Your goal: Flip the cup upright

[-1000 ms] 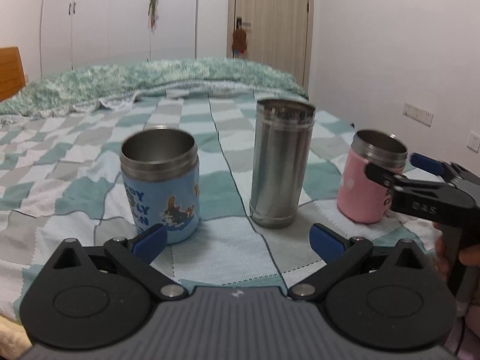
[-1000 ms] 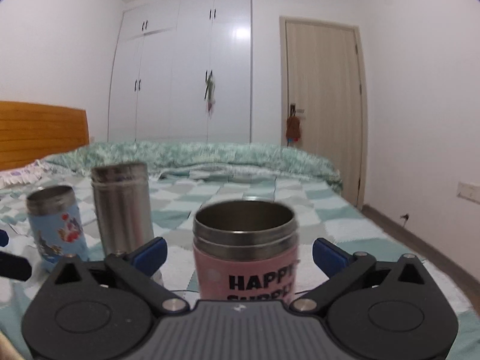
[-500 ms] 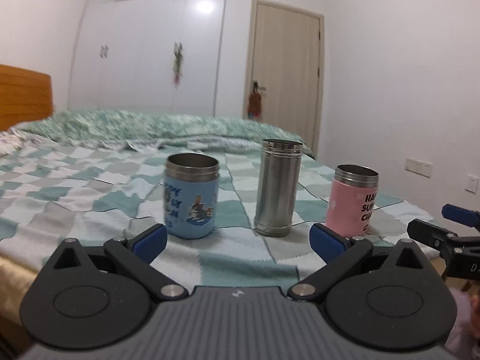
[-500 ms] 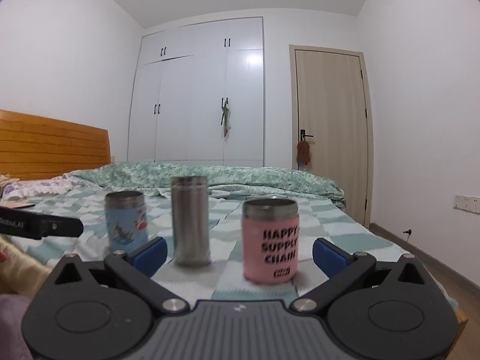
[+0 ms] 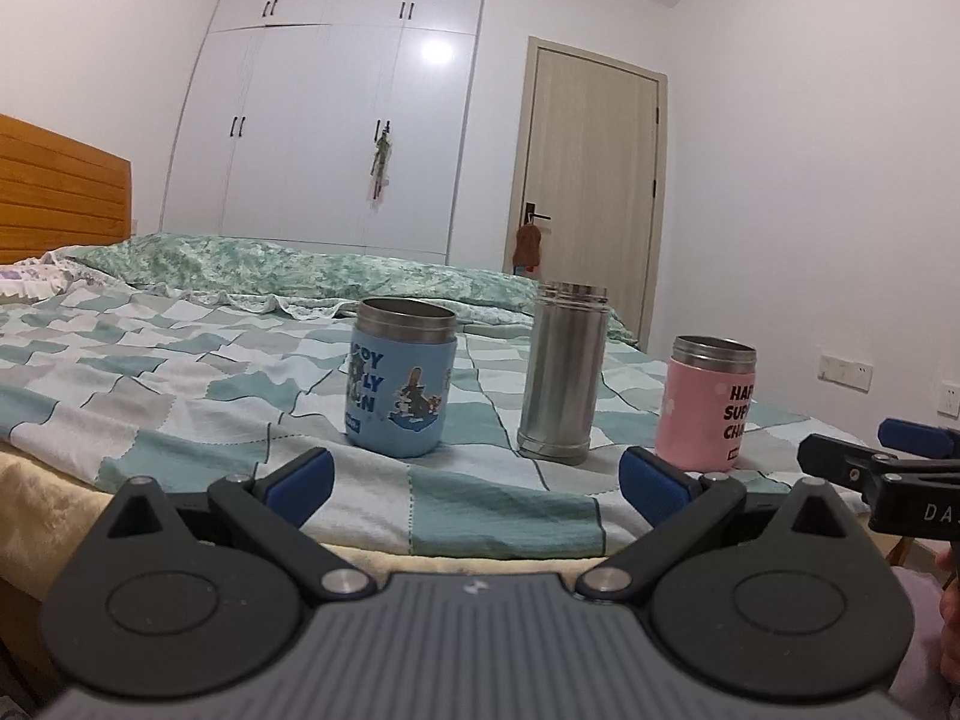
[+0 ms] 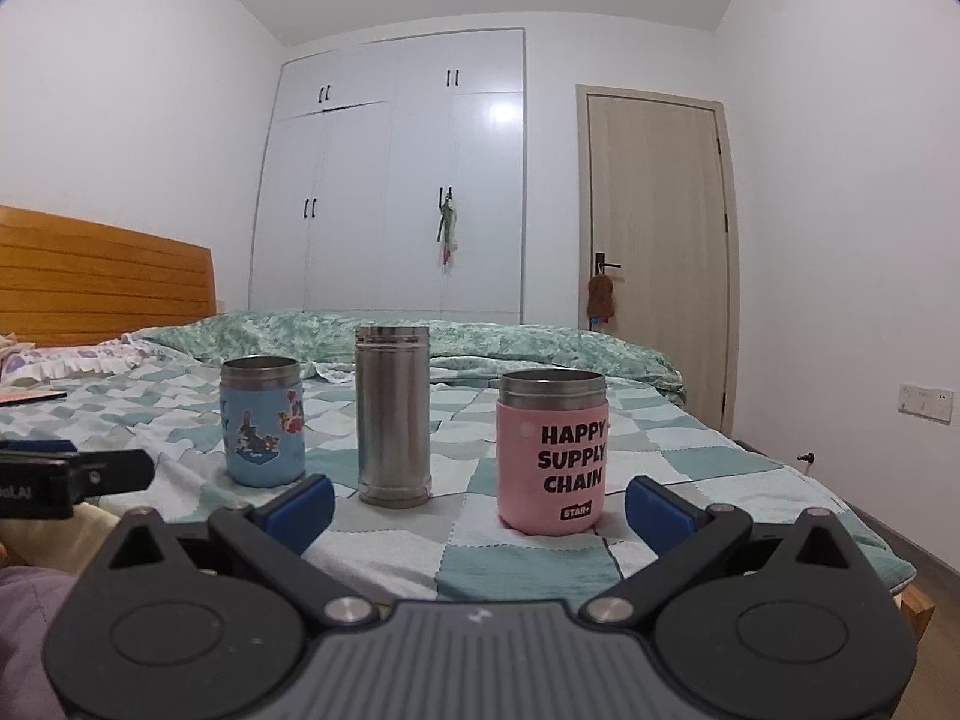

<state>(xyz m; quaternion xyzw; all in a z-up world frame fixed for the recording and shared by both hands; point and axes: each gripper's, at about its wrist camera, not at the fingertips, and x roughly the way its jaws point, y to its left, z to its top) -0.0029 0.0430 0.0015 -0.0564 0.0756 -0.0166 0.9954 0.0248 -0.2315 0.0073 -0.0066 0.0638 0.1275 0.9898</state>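
Brushed steel flask (image 6: 393,414), woven cotton bedspread (image 6: 528,564)

The pink cup (image 6: 552,459) reads "HAPPY SUPPLY CHAIN" in black, with a small black "STAR+" tag beneath; the blue cup (image 5: 401,384) shows partial letters "LY"; the right gripper (image 5: 888,468) body carries partial white lettering "DA"

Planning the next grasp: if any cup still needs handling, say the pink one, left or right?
Right. The right gripper is open and faces the pink cup head-on; the left gripper sees it off to the side. All three cups look upright already.
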